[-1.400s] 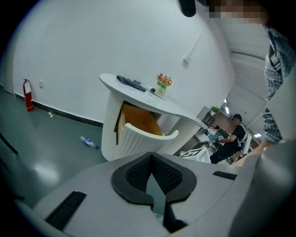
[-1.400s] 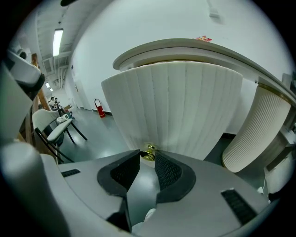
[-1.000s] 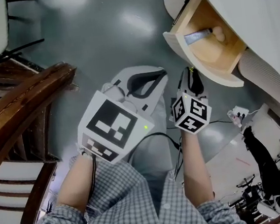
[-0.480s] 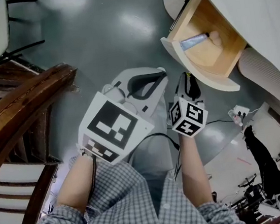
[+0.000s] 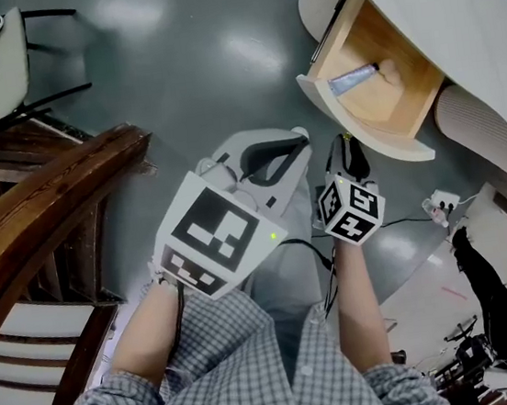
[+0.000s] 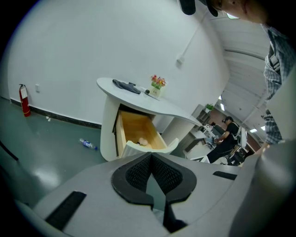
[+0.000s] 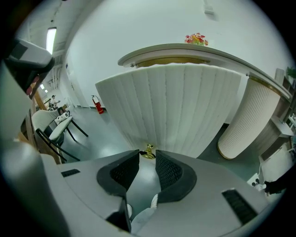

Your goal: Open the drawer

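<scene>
Head view: the drawer (image 5: 395,104) stands pulled out of the curved white desk (image 5: 432,7), its wooden interior exposed and its curved white front panel facing the operator. A bluish tube (image 5: 353,78) and a pale round object (image 5: 390,66) lie inside, toward the rear. The right hand-held gripper (image 5: 346,143) sits just short of the drawer's front edge, with a strip of floor (image 5: 197,56) showing between them. In the right gripper view, its jaws stand apart and a brass knob (image 7: 148,151) at the lower edge of the ribbed front panel (image 7: 175,106) lies just beyond the tips, not clamped. The left hand-held gripper (image 5: 296,136) is beside the right one and further from the drawer; in the left gripper view, its pads meet at the tips with nothing between them. Open grey-green floor extends to the left of the drawer and ahead of both grippers. A dark wooden rail (image 5: 42,215) borders the operator's left side, near the left forearm. A ribbed white column (image 5: 476,135) bounds the space just right of the drawer.
</scene>
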A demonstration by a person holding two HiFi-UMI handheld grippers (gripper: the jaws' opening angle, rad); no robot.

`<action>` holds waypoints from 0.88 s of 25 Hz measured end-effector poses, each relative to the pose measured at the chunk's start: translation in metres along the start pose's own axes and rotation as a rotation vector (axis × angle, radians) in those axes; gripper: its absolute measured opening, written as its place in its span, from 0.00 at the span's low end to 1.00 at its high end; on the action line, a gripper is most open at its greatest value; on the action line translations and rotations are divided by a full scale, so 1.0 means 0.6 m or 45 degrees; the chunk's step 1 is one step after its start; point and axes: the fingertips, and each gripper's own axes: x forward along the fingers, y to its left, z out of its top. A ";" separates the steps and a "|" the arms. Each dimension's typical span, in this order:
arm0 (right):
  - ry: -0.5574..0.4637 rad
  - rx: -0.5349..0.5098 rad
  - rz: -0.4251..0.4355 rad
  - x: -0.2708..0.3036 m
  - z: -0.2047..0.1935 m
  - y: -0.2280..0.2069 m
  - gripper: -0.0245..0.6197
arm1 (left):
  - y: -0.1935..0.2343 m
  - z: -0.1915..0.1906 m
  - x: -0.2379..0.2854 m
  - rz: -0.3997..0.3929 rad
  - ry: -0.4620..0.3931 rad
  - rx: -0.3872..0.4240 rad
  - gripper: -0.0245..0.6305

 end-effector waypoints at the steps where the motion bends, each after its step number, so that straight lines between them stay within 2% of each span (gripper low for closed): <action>1: 0.003 0.008 -0.005 -0.006 -0.001 0.000 0.19 | -0.003 0.003 -0.005 -0.004 0.000 0.006 0.04; 7: -0.008 0.041 -0.016 -0.067 0.014 0.009 0.18 | -0.020 0.040 -0.040 -0.030 -0.008 0.033 0.04; 9: -0.044 0.054 -0.021 -0.092 0.031 0.008 0.11 | -0.028 0.055 -0.050 -0.044 -0.013 0.044 0.04; 11: -0.062 0.051 -0.020 -0.117 0.044 0.006 0.08 | -0.036 0.065 -0.060 -0.045 -0.015 0.052 0.04; 16: -0.095 0.061 -0.025 -0.169 0.088 -0.002 0.06 | -0.054 0.095 -0.086 -0.058 -0.019 0.096 0.04; 22: -0.159 0.003 -0.004 -0.235 0.152 0.009 0.05 | -0.071 0.126 -0.125 -0.064 -0.008 0.159 0.04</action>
